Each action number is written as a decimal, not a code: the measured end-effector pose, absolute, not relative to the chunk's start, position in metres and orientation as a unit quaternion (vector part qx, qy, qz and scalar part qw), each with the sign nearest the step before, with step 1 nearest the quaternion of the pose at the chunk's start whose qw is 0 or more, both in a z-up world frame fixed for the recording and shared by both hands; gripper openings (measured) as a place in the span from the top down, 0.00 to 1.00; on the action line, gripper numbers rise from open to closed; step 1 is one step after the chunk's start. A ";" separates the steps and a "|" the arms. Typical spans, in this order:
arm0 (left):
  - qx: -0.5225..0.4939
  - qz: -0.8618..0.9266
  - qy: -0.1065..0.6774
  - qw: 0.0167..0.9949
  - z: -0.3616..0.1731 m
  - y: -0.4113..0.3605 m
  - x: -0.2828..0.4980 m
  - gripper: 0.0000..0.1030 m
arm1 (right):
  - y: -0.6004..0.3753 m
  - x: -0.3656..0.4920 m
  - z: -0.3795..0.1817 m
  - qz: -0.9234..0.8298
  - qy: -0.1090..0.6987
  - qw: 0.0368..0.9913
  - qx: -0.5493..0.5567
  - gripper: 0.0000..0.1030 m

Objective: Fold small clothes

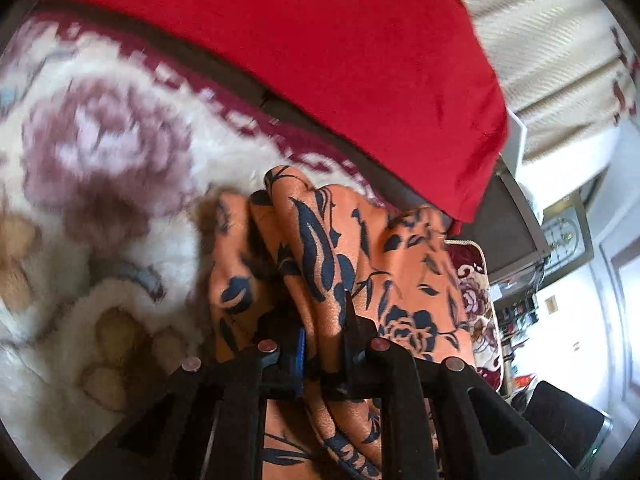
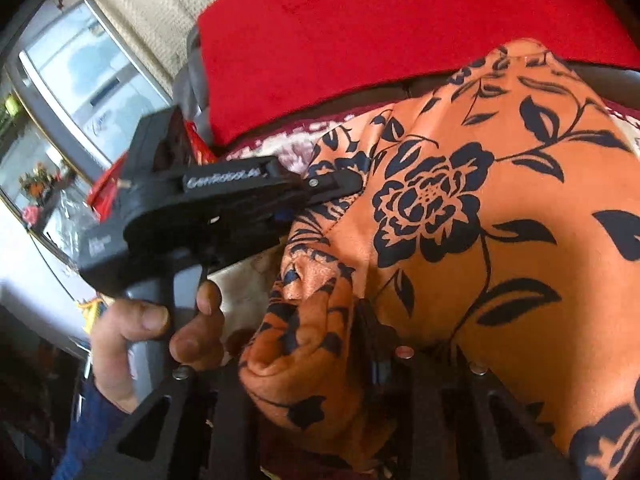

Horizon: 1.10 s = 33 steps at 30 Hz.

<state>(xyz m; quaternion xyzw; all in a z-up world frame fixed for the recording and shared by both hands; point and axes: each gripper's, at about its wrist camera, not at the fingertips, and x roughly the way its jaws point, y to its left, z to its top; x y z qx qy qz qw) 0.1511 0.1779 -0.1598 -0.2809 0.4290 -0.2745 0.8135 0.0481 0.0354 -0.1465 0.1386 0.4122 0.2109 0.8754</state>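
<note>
An orange cloth with dark blue flowers [image 1: 360, 248] lies bunched on a plush floral blanket [image 1: 100, 152]. In the left wrist view my left gripper [image 1: 316, 320] is shut on a fold of this cloth, which runs up between its two black fingers. The right wrist view shows the same cloth [image 2: 480, 208] spread wide, with the left gripper [image 2: 344, 182] pinching its far edge. My right gripper [image 2: 320, 320] sits under the cloth. A thick bunch fills the gap beside its one visible finger [image 2: 368, 332], and creases run out from there. The other finger is hidden.
A large red cloth [image 1: 320, 60] lies behind the orange one. A person's hand [image 2: 160, 320] holds the left gripper's handle. A glass door [image 2: 80, 80] and a cream curtain [image 2: 152, 8] stand at the left. Cluttered shelves [image 1: 520, 312] are at the right.
</note>
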 end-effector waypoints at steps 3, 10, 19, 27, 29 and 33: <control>-0.271 -0.278 0.422 0.819 -0.153 0.180 0.152 0.86 | 0.034 0.044 -0.142 0.217 0.401 0.878 0.149 0.61; -0.256 -0.269 0.411 0.833 -0.143 0.187 0.143 0.87 | 0.053 0.022 -0.153 0.261 0.396 0.865 0.162 0.44; -0.310 -0.222 0.439 0.814 -0.182 0.217 0.140 0.84 | -0.011 -0.015 -0.147 0.279 0.380 0.858 0.204 0.32; -0.300 -0.237 0.398 0.834 -0.133 0.211 0.055 0.37 | -0.077 -0.047 -0.116 0.241 0.322 0.887 0.228 0.24; -0.291 -0.238 0.398 0.837 -0.135 0.200 0.032 0.36 | -0.096 -0.044 -0.112 0.231 0.317 0.887 0.245 0.24; -0.256 -0.191 0.457 0.830 -0.165 0.183 0.026 0.95 | -0.118 -0.042 -0.116 0.217 0.316 0.883 0.272 0.24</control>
